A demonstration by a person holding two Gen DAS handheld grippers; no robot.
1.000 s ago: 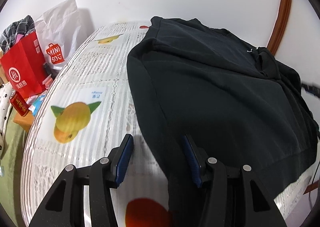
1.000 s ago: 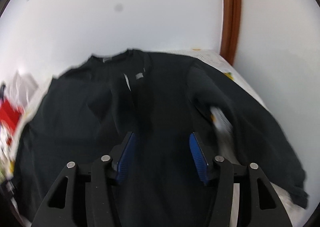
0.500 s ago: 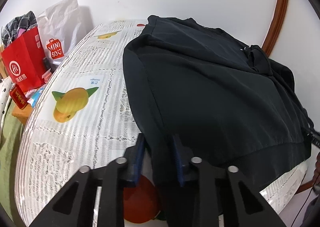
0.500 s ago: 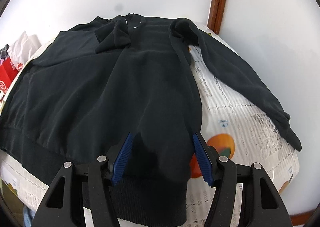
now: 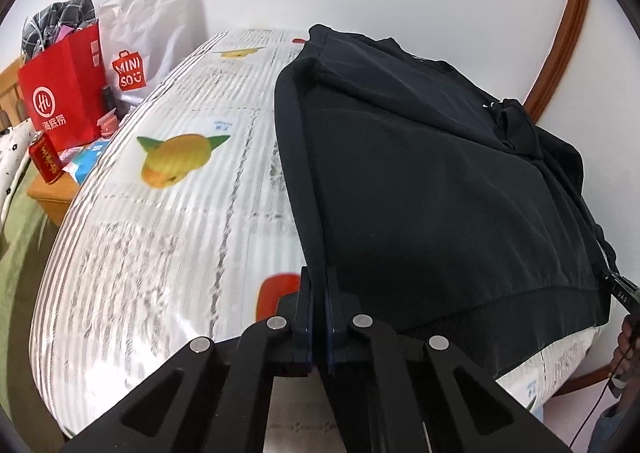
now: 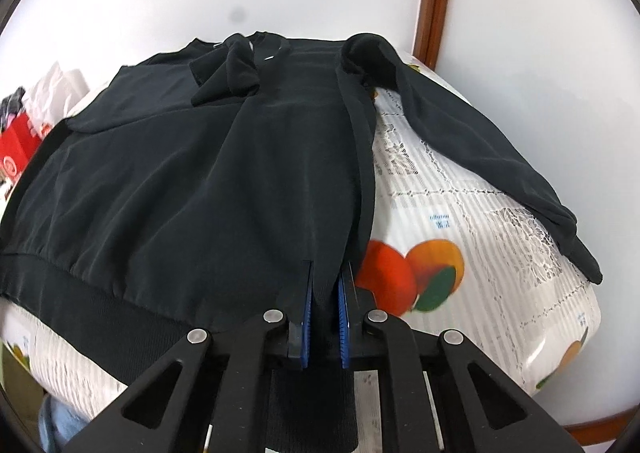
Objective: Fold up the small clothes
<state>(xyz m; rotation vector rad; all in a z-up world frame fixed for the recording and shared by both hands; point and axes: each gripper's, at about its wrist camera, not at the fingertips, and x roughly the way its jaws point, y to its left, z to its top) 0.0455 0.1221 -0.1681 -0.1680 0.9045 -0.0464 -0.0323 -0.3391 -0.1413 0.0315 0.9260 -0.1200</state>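
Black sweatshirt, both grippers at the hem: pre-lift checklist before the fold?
1. Left gripper shut on the black sweatshirt at its left side edge near the hem: ok.
2. Right gripper shut on fabric at the right side edge by the hem: ok.
3. Left sleeve already folded in across the chest: ok.
4. Right sleeve still spread out over the fruit-print cover: not ok, if it should go in first.
5. Both layers caught in each gripper: cannot tell.
6. Red shopping bag and white bag stand off the bed, away from the garment: ok.
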